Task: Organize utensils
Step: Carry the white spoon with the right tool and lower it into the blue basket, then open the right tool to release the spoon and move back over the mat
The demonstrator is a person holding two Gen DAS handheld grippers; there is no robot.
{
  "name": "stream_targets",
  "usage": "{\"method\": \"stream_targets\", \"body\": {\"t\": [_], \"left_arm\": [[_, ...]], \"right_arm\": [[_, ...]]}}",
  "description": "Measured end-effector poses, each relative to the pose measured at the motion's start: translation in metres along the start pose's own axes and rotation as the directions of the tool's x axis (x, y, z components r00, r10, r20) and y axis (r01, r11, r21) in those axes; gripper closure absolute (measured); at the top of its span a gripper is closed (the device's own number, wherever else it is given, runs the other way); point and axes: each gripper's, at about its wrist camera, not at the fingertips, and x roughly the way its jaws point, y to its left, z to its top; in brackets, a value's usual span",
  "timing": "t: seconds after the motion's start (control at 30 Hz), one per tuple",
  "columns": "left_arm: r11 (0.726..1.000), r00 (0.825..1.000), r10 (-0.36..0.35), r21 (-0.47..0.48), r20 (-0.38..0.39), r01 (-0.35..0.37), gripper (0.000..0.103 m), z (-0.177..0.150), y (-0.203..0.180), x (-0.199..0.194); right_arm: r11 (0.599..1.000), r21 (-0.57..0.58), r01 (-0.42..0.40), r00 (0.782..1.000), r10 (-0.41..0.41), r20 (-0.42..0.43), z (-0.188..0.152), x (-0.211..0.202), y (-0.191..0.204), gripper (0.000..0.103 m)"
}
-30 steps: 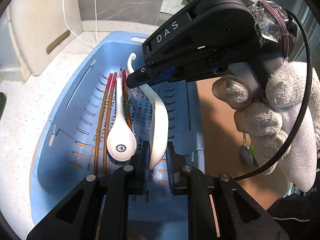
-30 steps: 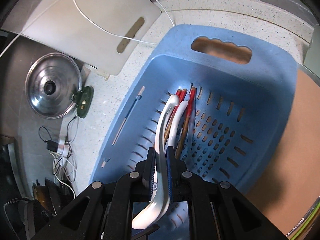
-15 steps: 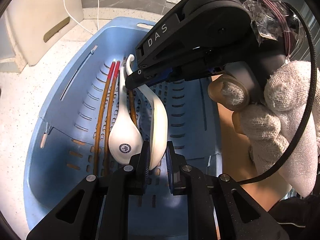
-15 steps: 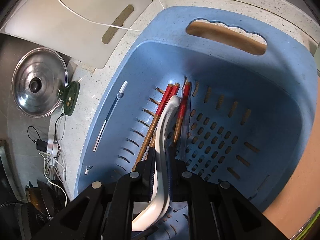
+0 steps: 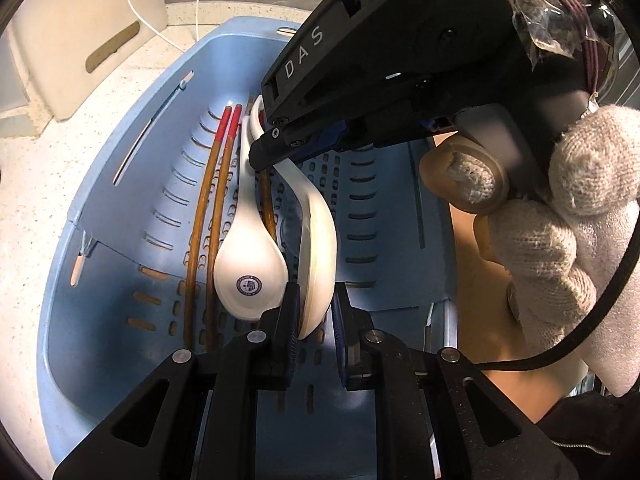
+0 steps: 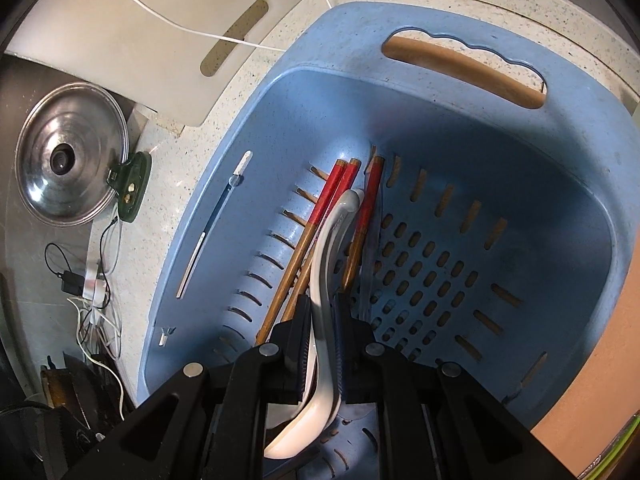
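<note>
Left tongs [image 5: 311, 307], bottom centre of the left view, clamped on the bowl of a white spoon [image 5: 318, 240]. Right tongs [image 6: 322, 330] clamped on the same spoon's handle, mid-length. Spoon hangs low inside the blue basket [image 5: 120, 208], centre frame, just beside a second spoon [image 5: 250, 268] lying on red-tipped chopsticks [image 5: 208, 216]. Gloved hand [image 5: 560, 216] at right. Looks ceramic: stiff, glazed, likely slippery and chippable. Handle is probably the safest hold; set down gently. Basket sits on speckled surface [image 6: 280, 28].
</note>
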Motion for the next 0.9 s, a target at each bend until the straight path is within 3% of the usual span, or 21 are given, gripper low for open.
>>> {"method": "stream_targets", "body": {"t": [0.37,0.43,0.63,0.7,0.9], "left_arm": [[0.999,0.999,0.042,-0.023,0.026,-0.042,0.087,-0.007,-0.006,-0.005],[0.998,0.998,0.051,-0.026,0.028,-0.05,0.08,-0.009,-0.007,-0.007],[0.996,0.994,0.093,-0.02,0.058,-0.092,0.077,-0.016,-0.019,-0.024],[0.994,0.992,0.109,-0.012,0.07,-0.108,0.077,-0.019,-0.026,-0.029],[0.989,0.982,0.147,0.002,0.12,-0.149,0.076,-0.026,-0.046,-0.054]], "right_arm": [[0.999,-0.034,-0.018,0.999,0.019,0.039,-0.005,-0.019,-0.004,0.081],[0.999,-0.042,-0.027,0.999,0.029,0.046,-0.008,-0.025,-0.006,0.08],[0.997,-0.066,-0.051,0.995,0.056,0.083,-0.02,-0.053,-0.014,0.074],[0.996,-0.07,-0.063,0.993,0.07,0.098,-0.026,-0.065,-0.018,0.067],[0.992,-0.086,-0.088,0.984,0.1,0.15,-0.051,-0.103,-0.038,0.066]]}}
